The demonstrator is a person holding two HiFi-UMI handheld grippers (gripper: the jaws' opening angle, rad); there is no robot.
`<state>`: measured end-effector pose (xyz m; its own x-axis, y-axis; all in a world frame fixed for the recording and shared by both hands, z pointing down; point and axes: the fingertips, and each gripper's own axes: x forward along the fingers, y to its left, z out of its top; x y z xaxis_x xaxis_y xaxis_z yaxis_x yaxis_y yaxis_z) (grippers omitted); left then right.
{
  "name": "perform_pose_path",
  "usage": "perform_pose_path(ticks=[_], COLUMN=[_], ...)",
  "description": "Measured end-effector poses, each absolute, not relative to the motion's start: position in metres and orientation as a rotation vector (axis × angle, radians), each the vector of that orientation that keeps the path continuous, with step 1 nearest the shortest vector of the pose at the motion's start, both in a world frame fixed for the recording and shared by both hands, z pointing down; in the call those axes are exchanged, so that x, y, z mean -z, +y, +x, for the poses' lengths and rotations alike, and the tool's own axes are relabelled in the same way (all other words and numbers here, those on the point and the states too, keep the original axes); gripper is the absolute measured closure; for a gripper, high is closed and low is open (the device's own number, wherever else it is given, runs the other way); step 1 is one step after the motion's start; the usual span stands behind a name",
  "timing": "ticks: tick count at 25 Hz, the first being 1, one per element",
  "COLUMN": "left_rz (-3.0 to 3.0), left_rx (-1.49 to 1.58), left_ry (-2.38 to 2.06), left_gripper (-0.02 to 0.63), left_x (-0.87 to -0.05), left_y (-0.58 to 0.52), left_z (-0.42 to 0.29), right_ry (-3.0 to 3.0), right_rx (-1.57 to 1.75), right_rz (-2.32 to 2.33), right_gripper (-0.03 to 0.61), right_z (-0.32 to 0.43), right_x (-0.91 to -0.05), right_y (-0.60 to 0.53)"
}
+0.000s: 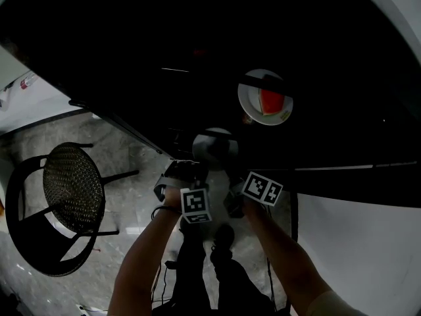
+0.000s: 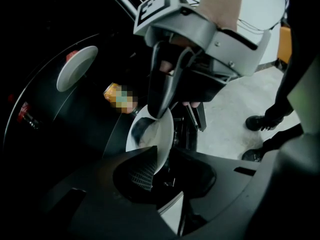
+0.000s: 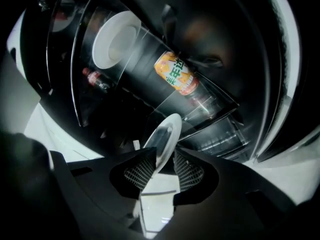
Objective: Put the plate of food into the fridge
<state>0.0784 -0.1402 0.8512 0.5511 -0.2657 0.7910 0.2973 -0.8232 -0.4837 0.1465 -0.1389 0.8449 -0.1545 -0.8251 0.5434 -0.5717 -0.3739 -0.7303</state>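
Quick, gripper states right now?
Left gripper: closed on the white plate's rim.
Right gripper: white plate's rim between its jaws; whether it grips cannot be told.

The left gripper (image 2: 159,170) and the right gripper (image 3: 162,170) had matte black jaws faced with grid-textured pads (image 3: 138,173). Each carried a white cube printed with black square markers (image 1: 195,205). The right gripper's light grey moulded housing (image 2: 240,49) bore small round screws (image 2: 218,43). The person wore dark trousers (image 1: 197,275) and black shoes (image 2: 260,121).
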Motion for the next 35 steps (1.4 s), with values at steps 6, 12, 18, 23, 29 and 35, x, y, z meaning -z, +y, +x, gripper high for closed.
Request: perform_pose_path(ticks=[6, 12, 18, 23, 29, 35], left_rz=[-2.211, -2.202, -2.184, -2.178, -2.175, -2.183], left_rx=[1.266, 1.284, 1.295, 1.307, 1.312, 1.307], left_ry=[-0.003, 0.029, 0.034, 0.035, 0.03, 0.034], left_gripper=[0.541, 0.538, 0.537, 0.531, 0.529, 0.529], left_x=[-0.852, -0.857, -0.862, -0.865, -0.868, -0.868], left_y=[-0.145, -0.152, -0.154, -0.153, -0.153, -0.155], left_z=[0.087, 0.09, 0.094, 0.097, 0.1, 0.104], right_ry=[1.662, 1.829, 1.937, 2.028, 2.202, 2.225], right_rx=[1.53, 1.628, 1.665, 1.669, 1.647, 1.647], right_rz=[-1.876, -1.868, -1.904, -1.906, -1.976, -1.959], right_gripper=[0.439, 0.439, 0.439, 0.494, 0.548, 0.548], right_z=[0.148, 0.124, 0.112, 0.109, 0.101, 0.097], right_x=[-0.842, -0.85, -0.858, -0.857, -0.857, -0.854], right_y=[-0.128, -0.107, -0.093, -0.088, -0.081, -0.076])
